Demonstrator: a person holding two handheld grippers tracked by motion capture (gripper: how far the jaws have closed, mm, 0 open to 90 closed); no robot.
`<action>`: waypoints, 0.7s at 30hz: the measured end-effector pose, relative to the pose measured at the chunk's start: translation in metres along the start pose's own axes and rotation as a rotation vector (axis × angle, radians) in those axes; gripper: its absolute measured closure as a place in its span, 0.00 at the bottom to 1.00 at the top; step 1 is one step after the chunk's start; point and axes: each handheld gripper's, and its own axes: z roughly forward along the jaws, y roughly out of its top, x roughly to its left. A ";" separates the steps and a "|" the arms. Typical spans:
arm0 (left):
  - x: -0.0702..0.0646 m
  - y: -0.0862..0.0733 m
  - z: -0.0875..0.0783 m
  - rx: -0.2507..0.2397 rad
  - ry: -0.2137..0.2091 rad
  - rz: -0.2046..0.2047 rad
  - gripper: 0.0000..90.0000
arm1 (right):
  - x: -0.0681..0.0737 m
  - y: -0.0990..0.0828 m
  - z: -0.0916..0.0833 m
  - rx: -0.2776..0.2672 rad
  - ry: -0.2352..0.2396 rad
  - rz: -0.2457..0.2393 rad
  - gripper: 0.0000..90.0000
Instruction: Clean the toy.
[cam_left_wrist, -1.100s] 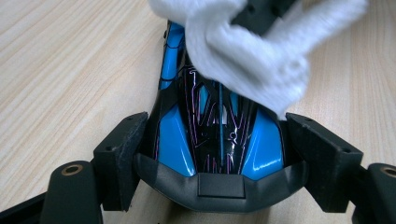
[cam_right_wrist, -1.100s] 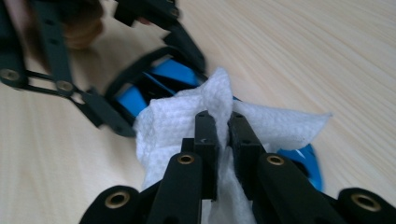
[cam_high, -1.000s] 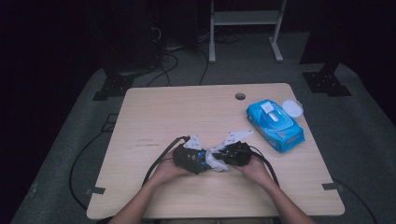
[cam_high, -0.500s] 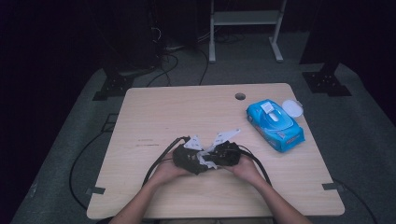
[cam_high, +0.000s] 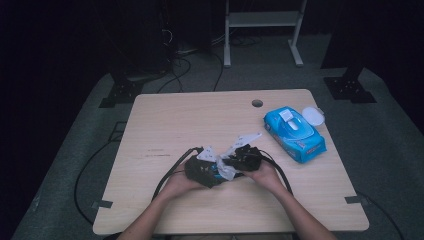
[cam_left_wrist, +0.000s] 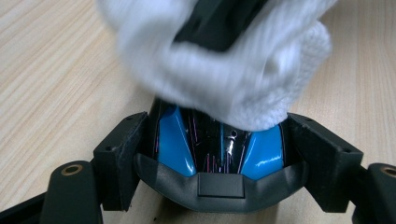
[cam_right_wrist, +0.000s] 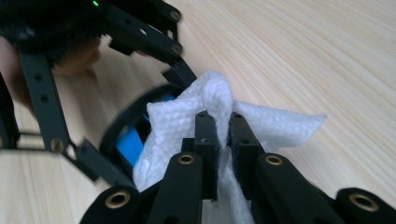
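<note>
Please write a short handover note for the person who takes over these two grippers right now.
Left gripper: clamped around a black and blue computer mouse, near the table's front edge.
Right gripper: shut on a white wipe, pressed against the mouse.
Blue wipe pack: lid open, at the right.
Done: wipe pulled, wiping under way.
Left: finish wiping, set the mouse down.
</note>
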 end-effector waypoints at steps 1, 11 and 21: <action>0.000 0.000 0.000 0.002 0.000 0.000 0.27 | 0.003 0.003 0.005 0.006 0.010 -0.005 0.93; 0.001 -0.001 0.000 -0.002 -0.007 -0.004 0.27 | 0.005 0.010 0.019 0.027 0.032 0.001 0.93; 0.001 -0.001 -0.001 -0.005 -0.006 -0.004 0.27 | -0.017 -0.002 0.001 0.018 -0.040 0.054 0.93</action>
